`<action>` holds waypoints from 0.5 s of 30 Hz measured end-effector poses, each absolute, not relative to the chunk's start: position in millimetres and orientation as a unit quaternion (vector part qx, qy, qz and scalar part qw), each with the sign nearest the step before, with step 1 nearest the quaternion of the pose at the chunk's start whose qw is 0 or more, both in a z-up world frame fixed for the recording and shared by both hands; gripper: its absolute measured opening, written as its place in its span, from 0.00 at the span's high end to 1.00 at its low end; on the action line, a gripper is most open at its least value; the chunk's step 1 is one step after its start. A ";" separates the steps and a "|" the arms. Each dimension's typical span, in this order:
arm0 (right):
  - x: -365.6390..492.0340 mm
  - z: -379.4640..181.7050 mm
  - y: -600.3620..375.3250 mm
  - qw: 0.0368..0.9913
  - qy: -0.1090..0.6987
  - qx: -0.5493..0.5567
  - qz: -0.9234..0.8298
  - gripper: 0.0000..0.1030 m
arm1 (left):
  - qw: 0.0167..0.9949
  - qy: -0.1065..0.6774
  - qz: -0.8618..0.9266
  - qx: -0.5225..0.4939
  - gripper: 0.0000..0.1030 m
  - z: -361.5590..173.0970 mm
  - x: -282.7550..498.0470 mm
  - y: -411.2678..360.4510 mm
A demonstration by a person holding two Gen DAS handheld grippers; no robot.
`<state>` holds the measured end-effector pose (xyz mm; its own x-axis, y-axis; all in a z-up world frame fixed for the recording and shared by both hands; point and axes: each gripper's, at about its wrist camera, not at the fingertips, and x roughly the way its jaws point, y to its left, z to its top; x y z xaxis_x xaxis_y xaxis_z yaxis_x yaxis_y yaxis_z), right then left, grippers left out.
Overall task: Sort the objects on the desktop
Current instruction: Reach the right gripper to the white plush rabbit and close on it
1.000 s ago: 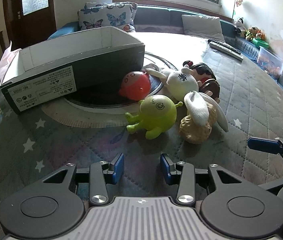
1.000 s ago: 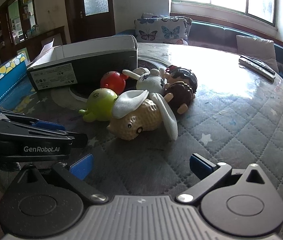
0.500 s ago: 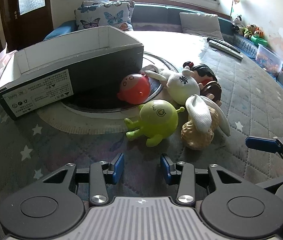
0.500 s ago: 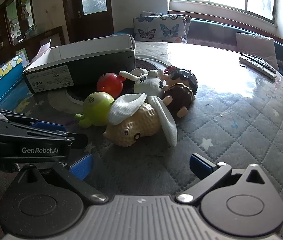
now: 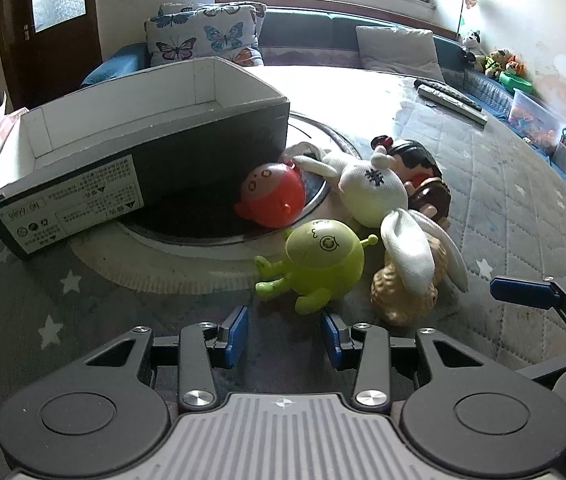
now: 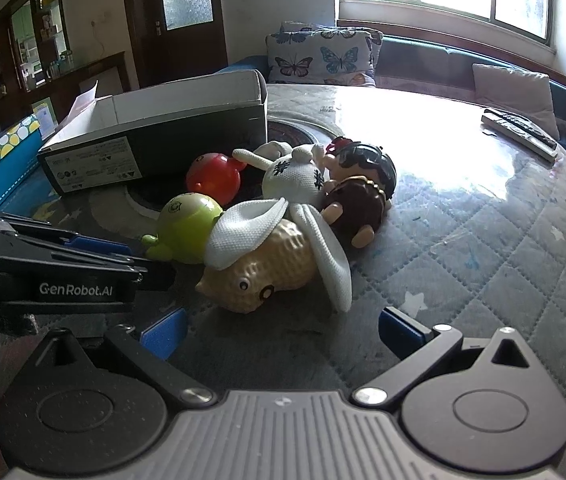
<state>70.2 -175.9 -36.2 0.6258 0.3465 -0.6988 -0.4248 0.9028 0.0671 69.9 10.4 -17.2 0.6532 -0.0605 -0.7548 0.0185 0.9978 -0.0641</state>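
Hovering low over the quilted table cover (image 5: 515, 208), the left gripper (image 5: 285, 334) is holding its blue pads apart with nothing between them, and the green toy (image 5: 319, 260) is lying just beyond its tips at twelve o'clock. The right gripper (image 6: 279, 330) is spreading its jaws wider, also grasping nothing, while the tan bunny-eared toy (image 6: 267, 268) is resting close ahead of it at twelve o'clock. In the left wrist view the right gripper's blue fingertip (image 5: 523, 292) is showing at three o'clock, near that same tan toy (image 5: 407, 284). The toys are sitting in one touching cluster: the red ball toy (image 5: 275, 196) is leaning at eleven o'clock from the green one, the white knitted rabbit (image 5: 371, 192) is lying at one o'clock, and the dark-haired doll (image 5: 423, 172) is lying behind the rabbit. The open black box (image 5: 131, 160), white inside, is standing at ten o'clock, its near corner just beside the red ball. Two remote controls (image 5: 449, 98) are lying well apart at one o'clock, toward the far edge.
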 end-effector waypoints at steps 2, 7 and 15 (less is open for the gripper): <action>72.1 -34.4 -176.0 0.901 0.373 -0.051 0.217 0.01 | 0.909 0.415 -0.022 -0.025 0.59 -16.3 72.1 11.6; 74.9 -29.0 -175.4 0.902 0.367 -0.048 0.224 0.04 | 0.910 0.413 -0.021 -0.026 0.59 -13.7 74.4 14.8; 75.6 -18.9 -170.7 0.903 0.353 -0.047 0.240 0.06 | 0.914 0.404 -0.022 -0.030 0.59 -3.8 70.5 20.9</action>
